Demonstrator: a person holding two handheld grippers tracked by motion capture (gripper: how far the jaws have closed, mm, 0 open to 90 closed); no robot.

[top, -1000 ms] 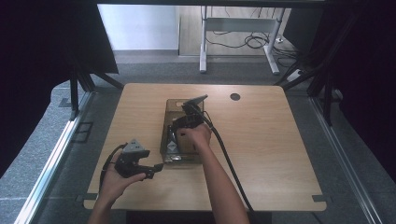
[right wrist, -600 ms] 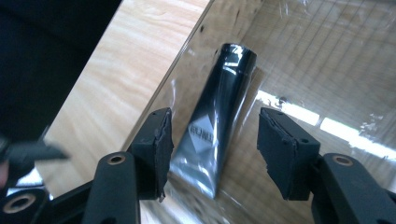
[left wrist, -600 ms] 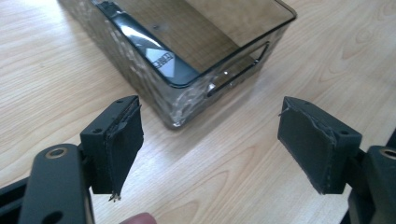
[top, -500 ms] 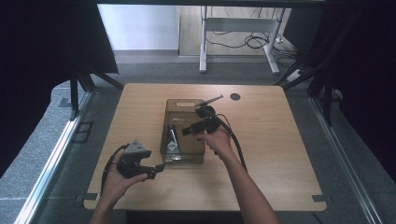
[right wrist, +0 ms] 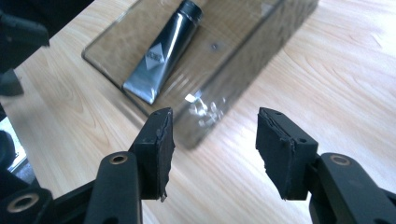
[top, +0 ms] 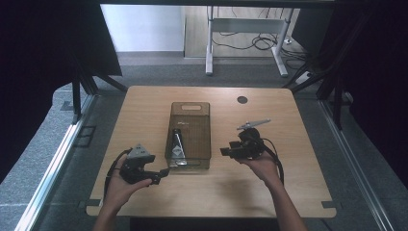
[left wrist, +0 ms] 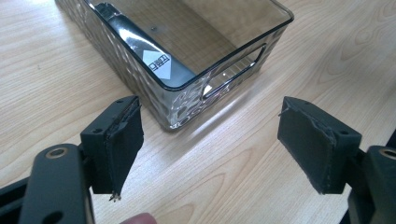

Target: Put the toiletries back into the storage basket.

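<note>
A smoky clear plastic bin (top: pixel 202 109) stands mid-table, long side running away from me. A dark tube (top: pixel 176 142) with a white diamond label lies in its near left part; the tube (right wrist: pixel 163 52) also shows in the right gripper view. My left gripper (top: pixel 163 172) is open at the bin's near left corner, aimed at that end of the bin (left wrist: pixel 205 74), nothing between its pads. My right gripper (top: pixel 224 152) is open and empty just right of the bin (right wrist: pixel 247 51), pointing at its side wall.
The wooden table (top: pixel 288 192) has a round cable hole (top: pixel 242 100) at the back right. Metal desk legs and cables (top: pixel 250 38) stand on the floor beyond. Dark curtains flank both sides. Bare tabletop lies right of and in front of the bin.
My right gripper has left the bin, moving right and toward me, and now rests beside it. The tube stays in the bin. The left gripper has barely moved.
</note>
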